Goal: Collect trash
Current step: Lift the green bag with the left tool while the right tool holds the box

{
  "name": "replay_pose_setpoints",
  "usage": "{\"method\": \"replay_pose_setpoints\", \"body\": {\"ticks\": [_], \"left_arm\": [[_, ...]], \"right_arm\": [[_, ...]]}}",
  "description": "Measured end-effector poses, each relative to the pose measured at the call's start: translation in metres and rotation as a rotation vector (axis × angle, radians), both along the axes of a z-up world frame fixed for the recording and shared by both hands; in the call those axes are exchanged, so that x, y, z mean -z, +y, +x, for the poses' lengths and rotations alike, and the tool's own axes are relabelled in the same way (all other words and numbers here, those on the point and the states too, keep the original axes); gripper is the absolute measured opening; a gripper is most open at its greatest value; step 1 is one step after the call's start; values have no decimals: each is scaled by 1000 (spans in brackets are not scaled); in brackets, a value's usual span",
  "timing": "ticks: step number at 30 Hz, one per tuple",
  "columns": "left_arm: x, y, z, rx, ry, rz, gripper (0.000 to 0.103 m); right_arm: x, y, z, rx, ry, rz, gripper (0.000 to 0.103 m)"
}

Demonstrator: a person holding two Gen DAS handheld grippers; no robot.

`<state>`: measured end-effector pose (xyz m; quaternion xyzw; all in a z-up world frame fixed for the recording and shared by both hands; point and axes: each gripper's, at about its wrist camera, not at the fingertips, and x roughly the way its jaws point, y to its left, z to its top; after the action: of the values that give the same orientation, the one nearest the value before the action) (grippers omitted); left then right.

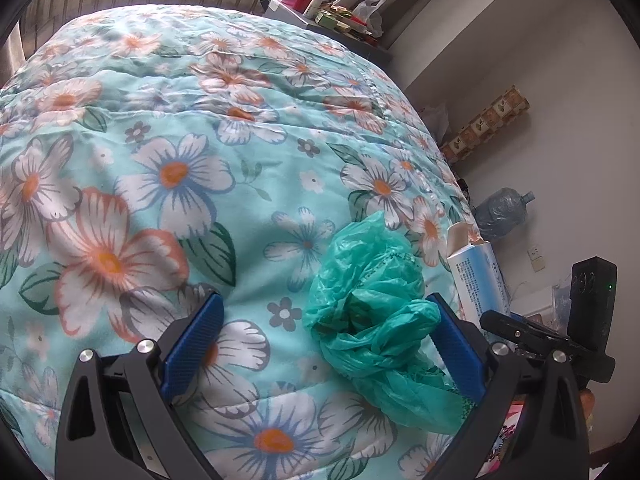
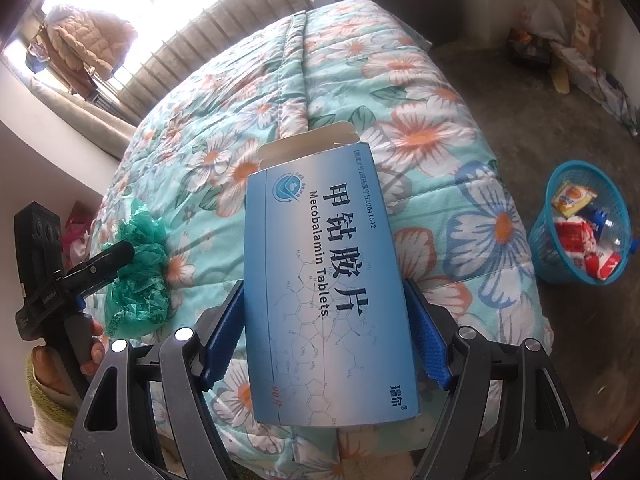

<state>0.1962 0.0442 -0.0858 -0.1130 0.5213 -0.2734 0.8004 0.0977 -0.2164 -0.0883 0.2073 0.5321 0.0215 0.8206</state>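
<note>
Floral quilt [image 1: 168, 168] spread over a bed, with trash being gathered from it.
A blue medicine box [image 2: 324, 280] is clamped upright in the right claw [image 2: 324, 320]. A crumpled green plastic bag [image 1: 372, 312] is lying on the quilt between the spread fingers of the left claw [image 1: 324, 320]. A blue trash basket [image 2: 580, 224] is seen on the floor beside the bed.

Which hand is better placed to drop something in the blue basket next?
Right, probably. Its hand-held gripper already grips the box, and the basket sits on the floor on its side. The left hand-held gripper is open beside the green bag.
</note>
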Motion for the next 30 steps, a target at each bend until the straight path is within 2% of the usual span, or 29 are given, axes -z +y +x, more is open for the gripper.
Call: {"method": "replay_pose_setpoints", "body": {"ticks": [12,24,30], "left_arm": [[1,3,-1,-6,-3,-32,98],[-2,-4,0,10,-12,25,97],[-13,-8,-5,1,-76,91,97]], "right_arm": [[0,0,0,-1,0,1,72],[1,0,1,-2,1,-1,72],[1,1,1,-3,2,-2,72]]}}
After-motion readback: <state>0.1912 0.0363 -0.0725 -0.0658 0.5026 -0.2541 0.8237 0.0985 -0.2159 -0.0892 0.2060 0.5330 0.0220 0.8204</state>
